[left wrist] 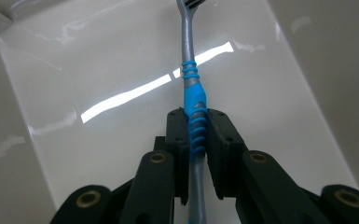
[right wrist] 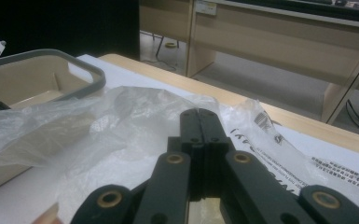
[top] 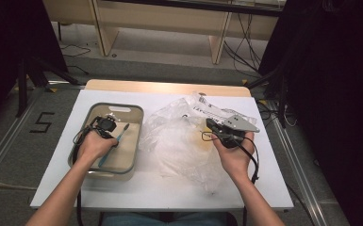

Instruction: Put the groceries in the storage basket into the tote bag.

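Observation:
A toothbrush [left wrist: 193, 95] with a grey stem and blue ribbed grip sits clamped between the jaws of my left gripper [left wrist: 196, 123], its head pointing away over the floor of a beige bin [left wrist: 74, 154]. From above, the left gripper [top: 107, 126] hovers inside the bin [top: 136, 123] and the blue toothbrush [top: 113, 141] slants across it. My right gripper [right wrist: 199, 122] has its jaws pressed together with nothing between them, held just above a crumpled clear plastic bag [right wrist: 121, 121]. In the high view the right gripper [top: 210, 124] sits over the bag [top: 179, 141].
The bin's grey rim [right wrist: 81, 72] lies left of the bag. A white mat [top: 160, 190] covers the wooden table [top: 169, 87]. Beyond the table stand wooden desk legs [top: 104, 33] and floor cables [top: 245, 52].

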The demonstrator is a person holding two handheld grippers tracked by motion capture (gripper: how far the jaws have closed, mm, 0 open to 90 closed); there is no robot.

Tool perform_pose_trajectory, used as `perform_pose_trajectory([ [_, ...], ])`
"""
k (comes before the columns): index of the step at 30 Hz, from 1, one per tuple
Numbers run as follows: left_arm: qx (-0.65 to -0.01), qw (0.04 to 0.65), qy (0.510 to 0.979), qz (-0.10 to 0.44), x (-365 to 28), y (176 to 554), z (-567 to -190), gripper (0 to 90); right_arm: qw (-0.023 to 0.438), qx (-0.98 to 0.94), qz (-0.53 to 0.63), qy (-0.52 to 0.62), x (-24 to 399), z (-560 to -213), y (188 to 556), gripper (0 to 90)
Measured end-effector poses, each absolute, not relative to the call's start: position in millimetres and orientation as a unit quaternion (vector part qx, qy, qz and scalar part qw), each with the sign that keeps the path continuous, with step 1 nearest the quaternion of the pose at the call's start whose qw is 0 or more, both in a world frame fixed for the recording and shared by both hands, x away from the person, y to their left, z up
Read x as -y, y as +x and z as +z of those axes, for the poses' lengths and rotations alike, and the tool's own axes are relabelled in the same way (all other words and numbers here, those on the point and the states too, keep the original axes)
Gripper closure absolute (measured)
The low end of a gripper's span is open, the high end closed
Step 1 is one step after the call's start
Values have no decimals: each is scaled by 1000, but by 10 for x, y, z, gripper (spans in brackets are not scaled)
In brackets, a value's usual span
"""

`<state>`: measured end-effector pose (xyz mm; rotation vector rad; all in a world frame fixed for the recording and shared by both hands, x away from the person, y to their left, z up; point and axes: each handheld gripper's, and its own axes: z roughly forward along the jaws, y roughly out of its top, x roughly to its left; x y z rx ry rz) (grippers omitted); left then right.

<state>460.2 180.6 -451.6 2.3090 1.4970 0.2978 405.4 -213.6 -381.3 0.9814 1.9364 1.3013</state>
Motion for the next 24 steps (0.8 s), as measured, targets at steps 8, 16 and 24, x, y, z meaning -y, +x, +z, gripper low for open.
perform_pose_trajectory([
  [8,-524,206,817,122,-1792,4572,-4416,792,301,-729,491,369,2135,-3811,4052,900],
  [16,-522,226,811,140,-1785,4540,-4319,792,301,-729,491,369,2130,-3812,4052,900],
  [24,-519,240,806,150,-1780,4510,-4232,792,300,-729,491,370,2128,-3812,4050,900],
])
